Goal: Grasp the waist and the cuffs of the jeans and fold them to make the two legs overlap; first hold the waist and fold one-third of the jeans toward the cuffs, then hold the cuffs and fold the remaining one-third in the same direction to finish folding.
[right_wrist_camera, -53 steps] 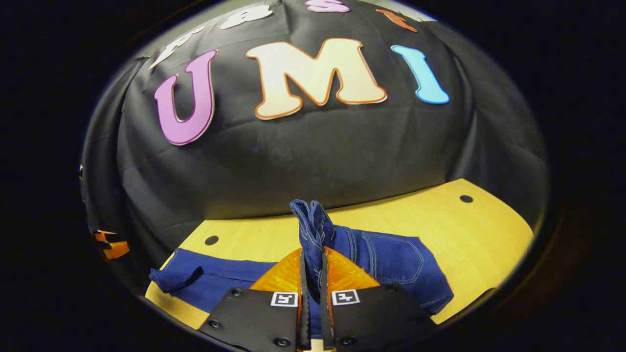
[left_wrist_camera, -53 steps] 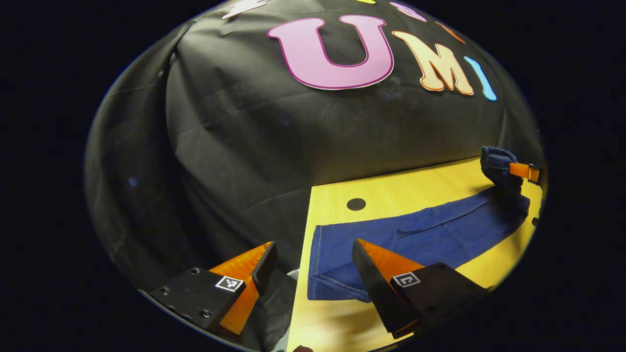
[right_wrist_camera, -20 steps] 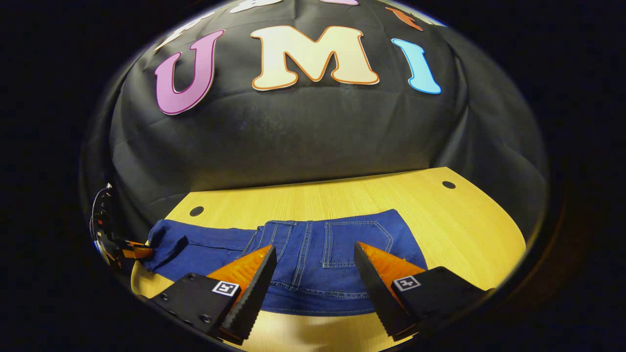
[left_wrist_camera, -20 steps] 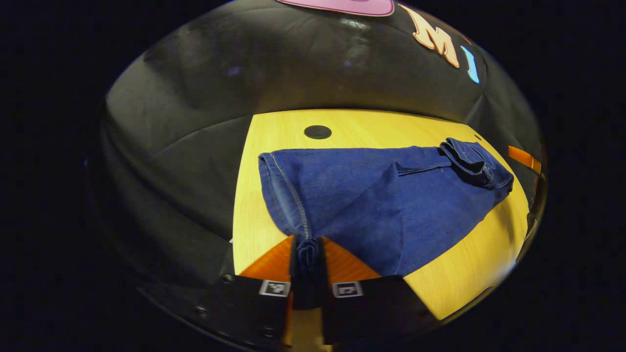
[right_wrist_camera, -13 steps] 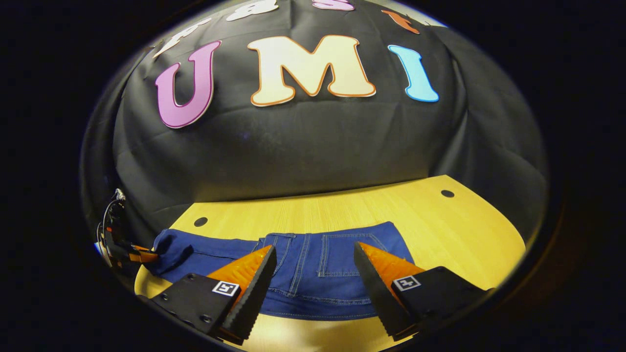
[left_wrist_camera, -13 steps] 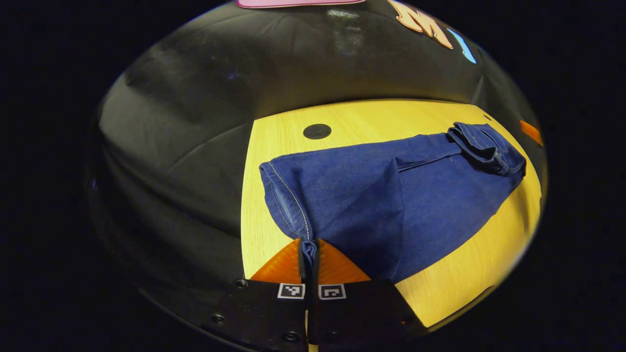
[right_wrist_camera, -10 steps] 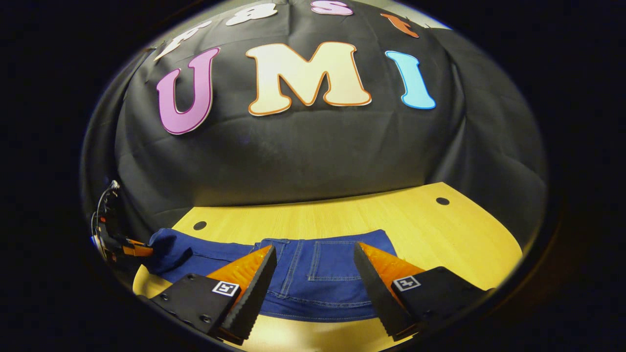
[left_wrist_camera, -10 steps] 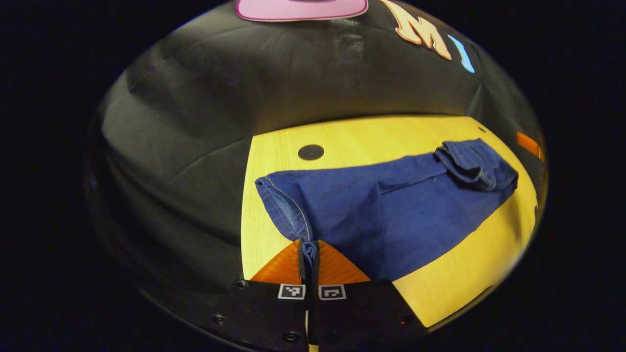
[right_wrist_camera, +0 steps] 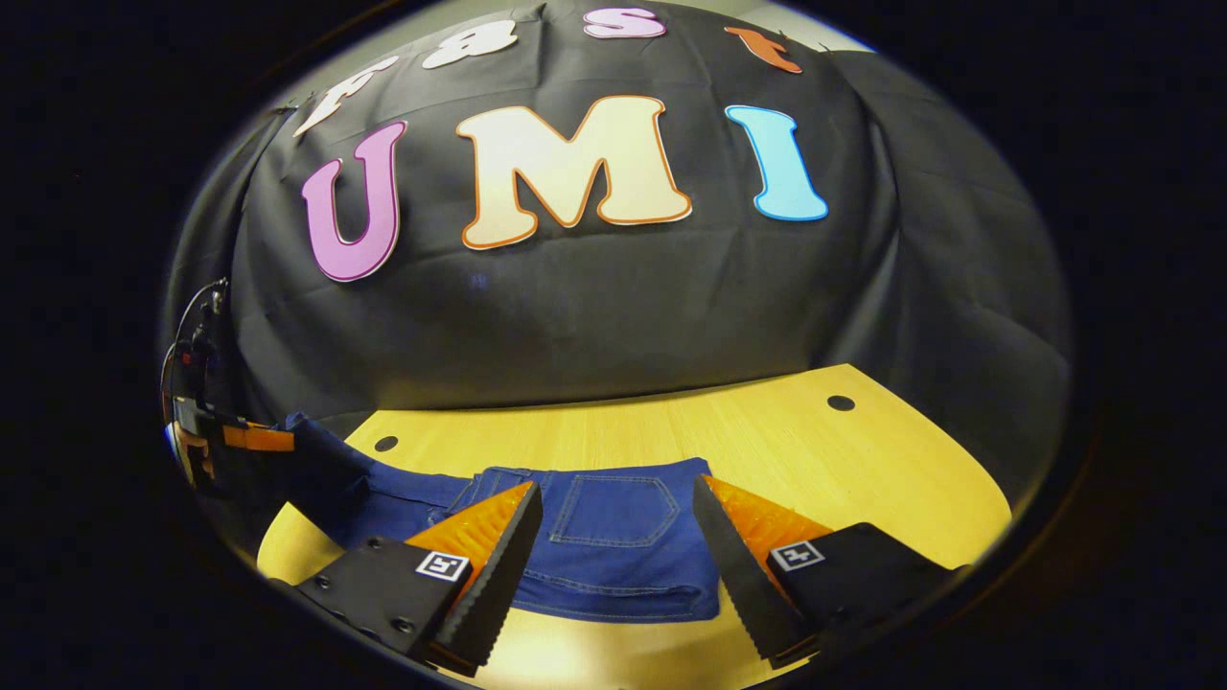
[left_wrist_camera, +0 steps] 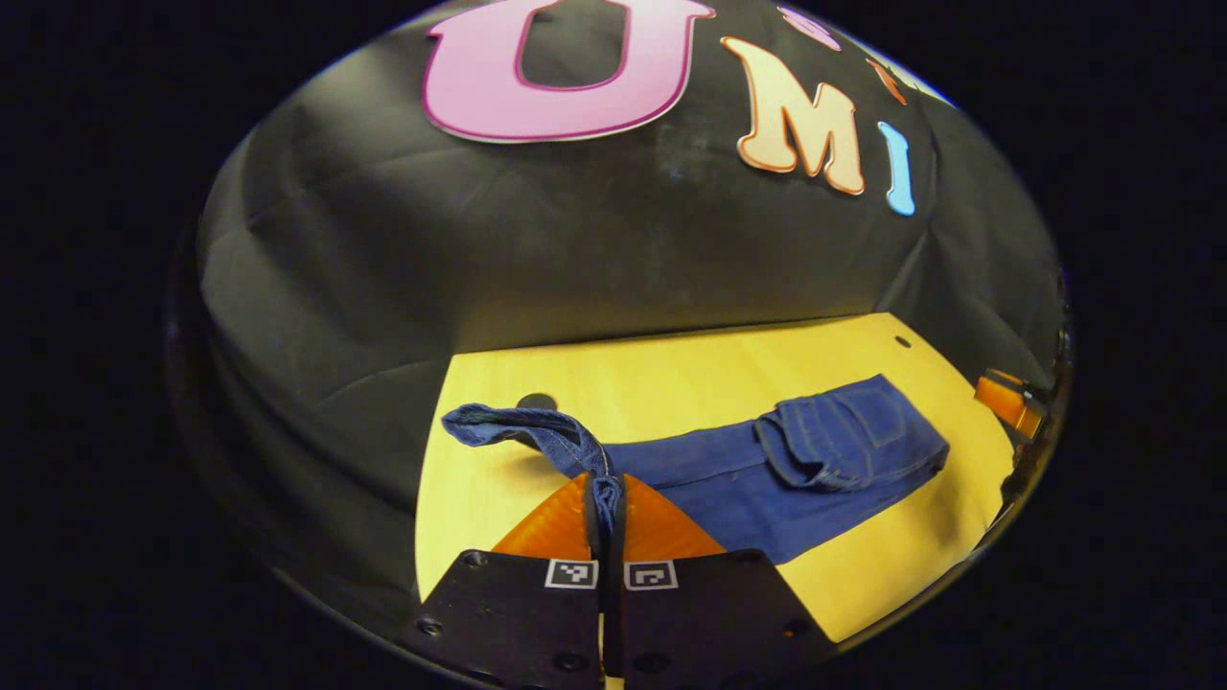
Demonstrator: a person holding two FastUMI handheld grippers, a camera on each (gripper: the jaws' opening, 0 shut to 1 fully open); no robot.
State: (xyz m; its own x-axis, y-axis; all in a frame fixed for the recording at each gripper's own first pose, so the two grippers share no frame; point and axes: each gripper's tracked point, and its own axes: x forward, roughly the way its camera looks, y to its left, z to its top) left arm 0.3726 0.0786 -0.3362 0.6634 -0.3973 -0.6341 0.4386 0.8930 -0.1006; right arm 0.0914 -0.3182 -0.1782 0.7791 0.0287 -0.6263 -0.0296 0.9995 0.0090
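Observation:
Dark blue jeans (left_wrist_camera: 767, 479) lie along the yellow wooden table (left_wrist_camera: 671, 374), legs overlapped. The waist part with its back pocket (right_wrist_camera: 604, 508) is folded over onto the legs. My left gripper (left_wrist_camera: 606, 498) is shut on the cuffs (left_wrist_camera: 537, 431) and holds them lifted off the table at the left end. In the right gripper view, that lifted cuff end (right_wrist_camera: 316, 460) hangs from the left gripper (right_wrist_camera: 259, 439) at the far left. My right gripper (right_wrist_camera: 613, 556) stands open above the folded waist, with nothing between its fingers.
The black cloth wall (right_wrist_camera: 613, 307) runs behind the table. Dark round holes (right_wrist_camera: 841, 402) mark the tabletop near its back corners. Bare wood (right_wrist_camera: 863, 470) lies to the right of the jeans and along the back edge.
The left gripper shut on the cuffs and has raised them off the table. The right gripper, which let go of the folded waist, has drawn back a little and stays open.

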